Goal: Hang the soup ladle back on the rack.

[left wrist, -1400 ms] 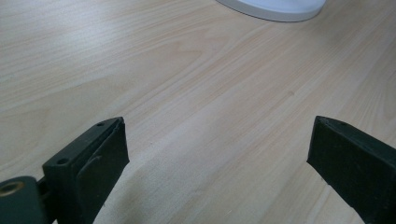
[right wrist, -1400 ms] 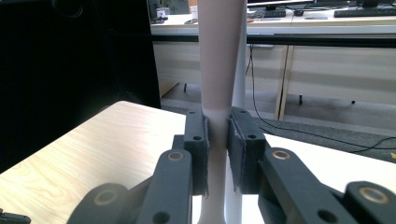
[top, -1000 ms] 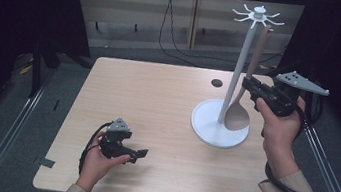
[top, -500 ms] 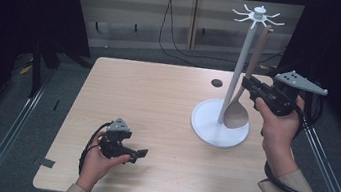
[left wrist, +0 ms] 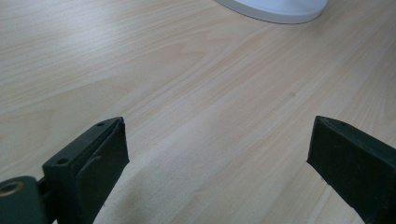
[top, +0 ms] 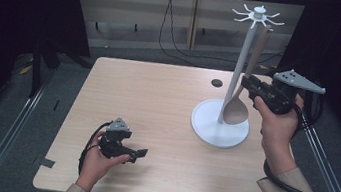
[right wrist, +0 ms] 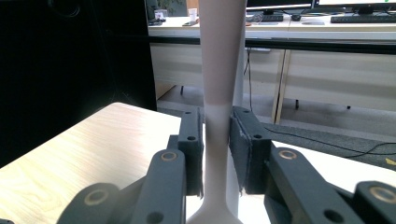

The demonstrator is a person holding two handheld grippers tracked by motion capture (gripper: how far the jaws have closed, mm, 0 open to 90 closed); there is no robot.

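Pale wooden desk (top: 167, 105) carries a white utensil stand with a round base and a tall pole topped by hooks (top: 219, 128) near its right side. From one hook hangs a tan long-handled spoon (top: 235, 110), bowl down, just beside the pole. The right gripper (top: 249, 84) holds its jaws around the spoon's handle; they have just been opening, a thin gap showing at each pad. The left gripper (top: 142, 153) rests low over the desk's near left part, jaws wide apart with nothing between. A small dark round hole (top: 216, 83) sits behind the stand.
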